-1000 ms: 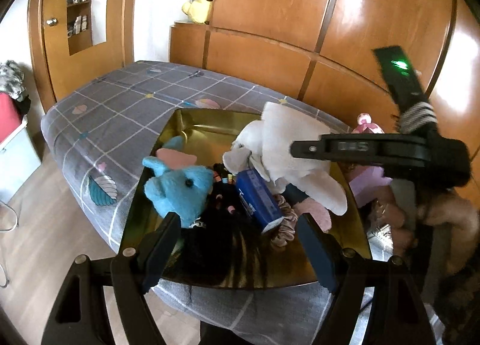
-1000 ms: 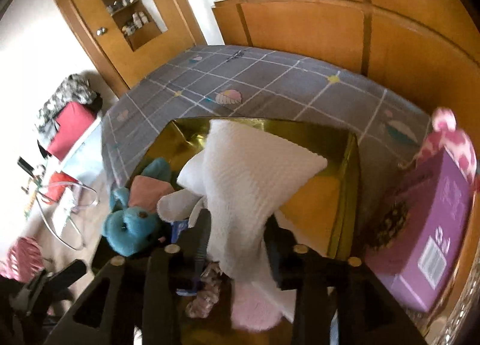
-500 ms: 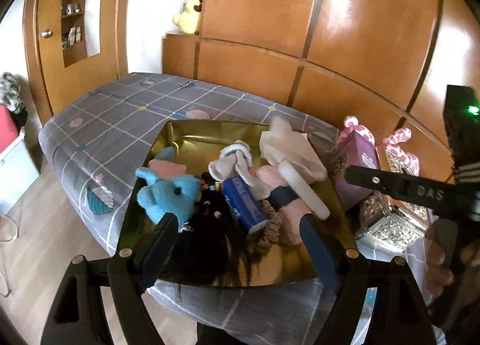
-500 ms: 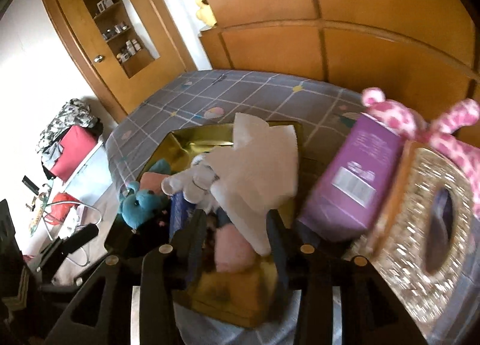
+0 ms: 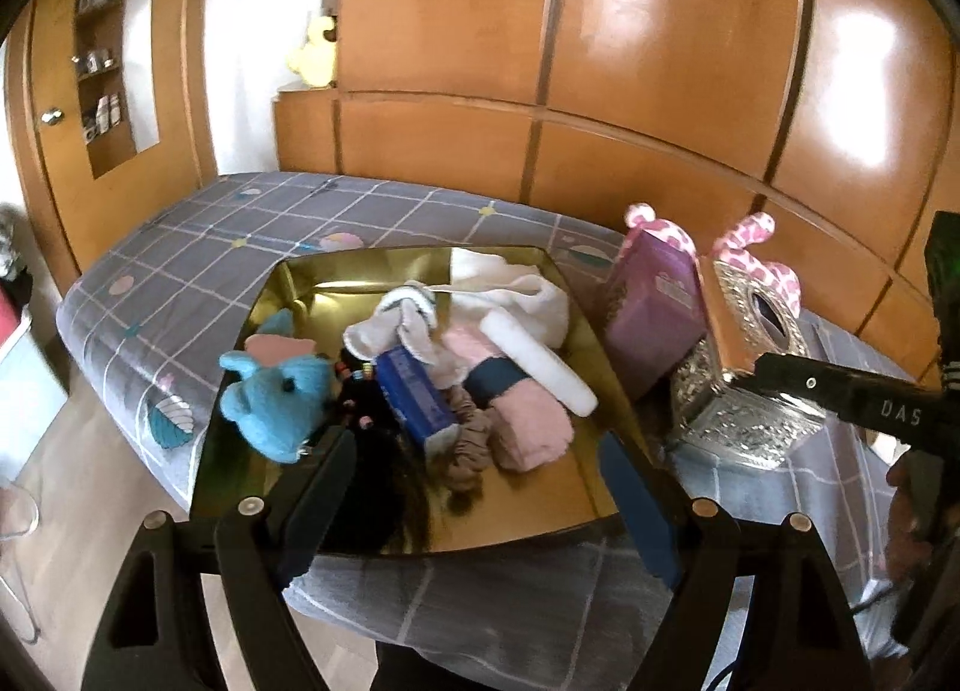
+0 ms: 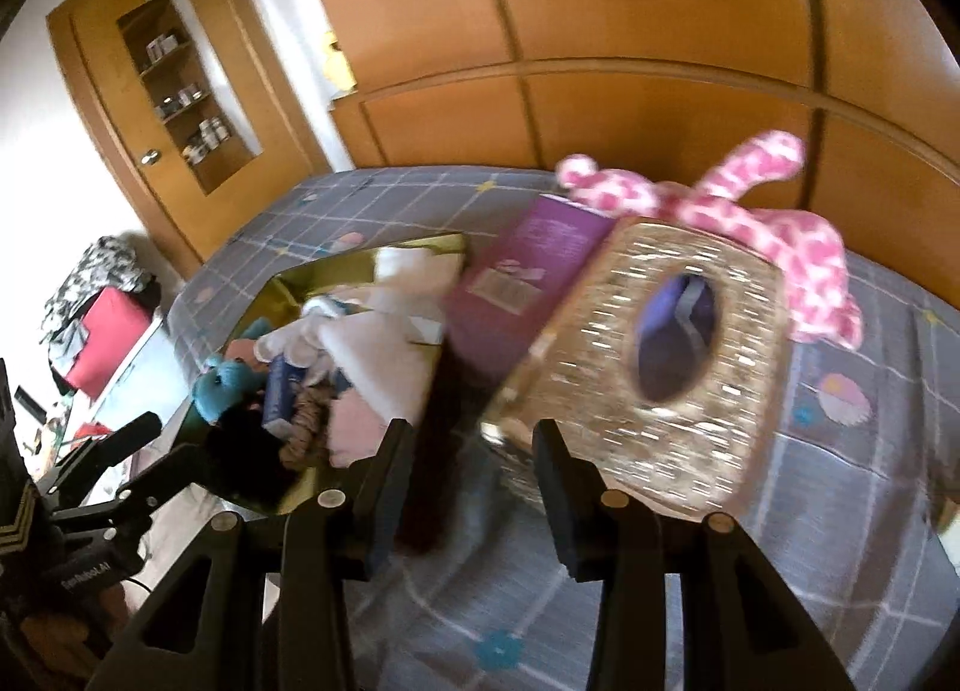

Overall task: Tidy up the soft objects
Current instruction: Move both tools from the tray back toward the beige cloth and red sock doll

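A gold tray (image 5: pixel 528 505) on the bed holds a blue plush toy (image 5: pixel 273 397), a white cloth (image 5: pixel 516 301), a grey-white sock (image 5: pixel 402 325), pink socks (image 5: pixel 528 421), a blue packet (image 5: pixel 414 397), a scrunchie (image 5: pixel 465 445) and dark hair-like stuff. My left gripper (image 5: pixel 480 487) is open and empty at the tray's near edge. My right gripper (image 6: pixel 474 463) is open and empty, over the bed in front of the glittery tissue box (image 6: pixel 648 367). A pink spotted plush (image 6: pixel 750 223) lies behind the box. The tray also shows in the right wrist view (image 6: pixel 300 487).
A purple box (image 5: pixel 654 301) leans between the tray and the glittery tissue box (image 5: pixel 744 355). The bed has a grey checked cover (image 5: pixel 198 253). Wooden wardrobe panels (image 5: pixel 600 60) stand behind it. A yellow plush (image 5: pixel 312 54) sits on a far shelf. The floor lies to the left.
My right gripper let go of the white cloth, which now lies in the tray, and swung right toward the tissue box. My left gripper pulled back a little.
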`<state>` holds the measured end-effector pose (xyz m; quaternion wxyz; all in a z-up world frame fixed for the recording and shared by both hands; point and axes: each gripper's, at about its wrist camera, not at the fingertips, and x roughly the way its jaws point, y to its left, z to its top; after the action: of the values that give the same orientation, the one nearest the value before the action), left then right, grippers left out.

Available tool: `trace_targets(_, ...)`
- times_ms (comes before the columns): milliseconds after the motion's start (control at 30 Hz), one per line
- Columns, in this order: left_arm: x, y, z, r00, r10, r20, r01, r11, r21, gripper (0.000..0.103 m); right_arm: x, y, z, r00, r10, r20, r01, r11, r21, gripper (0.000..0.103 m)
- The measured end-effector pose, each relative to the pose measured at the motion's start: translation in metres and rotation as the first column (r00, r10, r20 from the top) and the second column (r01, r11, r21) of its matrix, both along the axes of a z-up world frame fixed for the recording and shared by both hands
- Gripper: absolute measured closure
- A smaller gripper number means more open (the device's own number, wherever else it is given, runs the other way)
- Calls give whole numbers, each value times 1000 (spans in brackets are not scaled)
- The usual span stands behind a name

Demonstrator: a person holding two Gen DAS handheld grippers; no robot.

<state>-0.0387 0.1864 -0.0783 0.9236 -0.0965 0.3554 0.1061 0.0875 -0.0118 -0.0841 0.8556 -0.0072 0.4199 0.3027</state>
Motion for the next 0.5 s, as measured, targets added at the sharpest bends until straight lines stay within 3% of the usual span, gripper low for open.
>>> trace_targets(300, 6, -32, 3, 995, -101, -10, 101, 994, 38, 16, 8, -81, -10, 986, -166, -16, 165, 986, -19, 62)
trace_targets(500, 14, -60, 6, 983, -181, -16, 181, 981, 63, 15, 14, -157, -15, 943, -331, -21, 330, 943, -48, 62)
